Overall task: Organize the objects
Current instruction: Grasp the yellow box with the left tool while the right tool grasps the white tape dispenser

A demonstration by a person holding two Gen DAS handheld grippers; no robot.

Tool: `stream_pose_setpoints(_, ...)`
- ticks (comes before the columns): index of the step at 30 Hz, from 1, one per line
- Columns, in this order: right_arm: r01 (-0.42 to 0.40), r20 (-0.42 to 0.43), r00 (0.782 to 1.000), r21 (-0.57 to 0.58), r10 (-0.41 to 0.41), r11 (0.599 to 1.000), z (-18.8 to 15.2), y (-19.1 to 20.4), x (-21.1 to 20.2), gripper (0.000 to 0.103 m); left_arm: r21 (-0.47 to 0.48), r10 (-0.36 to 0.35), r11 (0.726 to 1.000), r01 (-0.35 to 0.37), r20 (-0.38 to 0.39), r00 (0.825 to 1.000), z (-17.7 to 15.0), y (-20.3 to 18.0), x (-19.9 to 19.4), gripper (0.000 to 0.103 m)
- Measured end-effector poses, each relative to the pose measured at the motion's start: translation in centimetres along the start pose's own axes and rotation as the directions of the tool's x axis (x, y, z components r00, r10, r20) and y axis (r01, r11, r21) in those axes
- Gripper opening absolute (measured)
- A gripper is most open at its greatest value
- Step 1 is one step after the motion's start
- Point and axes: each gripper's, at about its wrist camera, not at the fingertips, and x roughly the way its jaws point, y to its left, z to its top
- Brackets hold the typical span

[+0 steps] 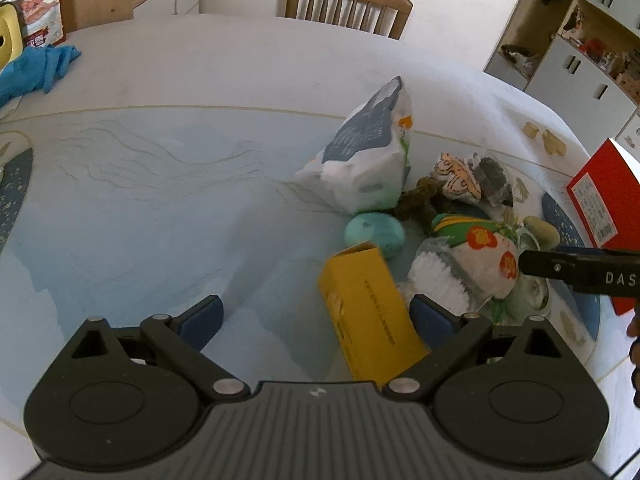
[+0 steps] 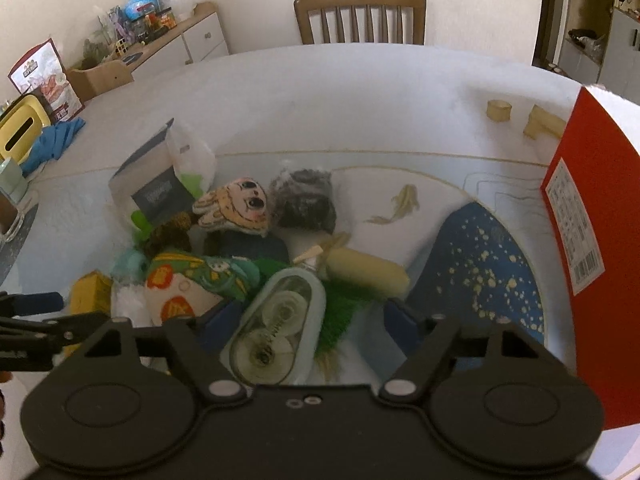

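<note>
Clutter sits heaped on the table [image 1: 160, 208]: a yellow box [image 1: 368, 312], teal soap [image 1: 374, 234], a white plastic bag [image 1: 364, 152], a flowered plush [image 2: 188, 284] and a clear tape dispenser [image 2: 276, 320]. Left gripper [image 1: 316, 316] hangs spread wide, the yellow box between its fingers, nothing pinched. Right gripper [image 2: 304, 320] is likewise spread, straddling the tape dispenser beside a red box [image 2: 588, 208]

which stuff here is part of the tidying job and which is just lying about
In the job: yellow box, teal soap, correction tape, flowered pouch, cartoon plush, white bag, red box.

Lying about: blue cloth, chair, tissue box.
</note>
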Motion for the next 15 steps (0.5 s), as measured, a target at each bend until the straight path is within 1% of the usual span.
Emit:
stream_pose_setpoints(5,-0.004,-0.007,1.000,-0.006,0.004,1.000,0.0,0.0,0.2,0.074,0.038,0.036,0.999,-0.036,0.006,0.999,-0.3,0.0,-0.1,0.097)
stream_pose_setpoints(8,-0.007,-0.014,1.000,-0.026,0.007,1.000,-0.1,0.9,0.1,0.073,0.058,0.035,0.998,-0.036,0.017,0.999,-0.3,-0.7,0.0,0.092)
stream_pose_setpoints(11,0.003,-0.018,1.000,-0.062,-0.004,0.998,-0.4,1.8,0.2,0.072,0.091,0.052,0.994,-0.054,0.029,0.998,-0.4,-1.5,0.1,0.085)
stream_pose_setpoints(13,0.012,-0.021,1.000,-0.078,-0.014,0.997,-0.5,2.2,0.2,0.072,0.102,0.052,0.993,-0.056,0.035,0.998,-0.5,-1.7,0.0,0.075)
stream_pose_setpoints(15,-0.001,-0.038,0.999,-0.082,-0.002,0.997,-0.7,2.5,0.3,0.072,0.106,0.052,0.993,-0.056,0.041,0.998,-0.5,-1.8,-0.2,0.068)
